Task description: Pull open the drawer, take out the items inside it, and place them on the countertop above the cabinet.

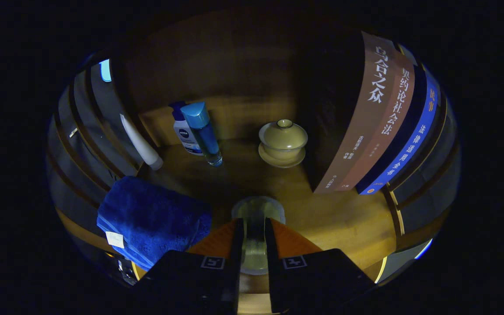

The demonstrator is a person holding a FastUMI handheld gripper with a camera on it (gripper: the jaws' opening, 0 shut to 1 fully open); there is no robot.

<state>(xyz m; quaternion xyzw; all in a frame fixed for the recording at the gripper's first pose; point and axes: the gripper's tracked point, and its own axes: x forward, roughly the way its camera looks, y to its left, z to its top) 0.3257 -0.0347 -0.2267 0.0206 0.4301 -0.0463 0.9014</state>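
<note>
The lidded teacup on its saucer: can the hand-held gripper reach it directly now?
Not yet, probably: the hand-held gripper is shut on a pale lid or cup. The lidded teacup stands beyond the fingers on bare wood, books beside it.

gripper (254,227), square coded markers, dark blocky housing

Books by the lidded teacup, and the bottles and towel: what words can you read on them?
"乌合之众": spine of the brown book.
"法律适用全书": spine of the blue book.
Too small or blurred to read: spine of the middle book, label on the white bottle, tag on the blue towel.
No words: the clear glass piece that the gripper fingers clamp.
</note>
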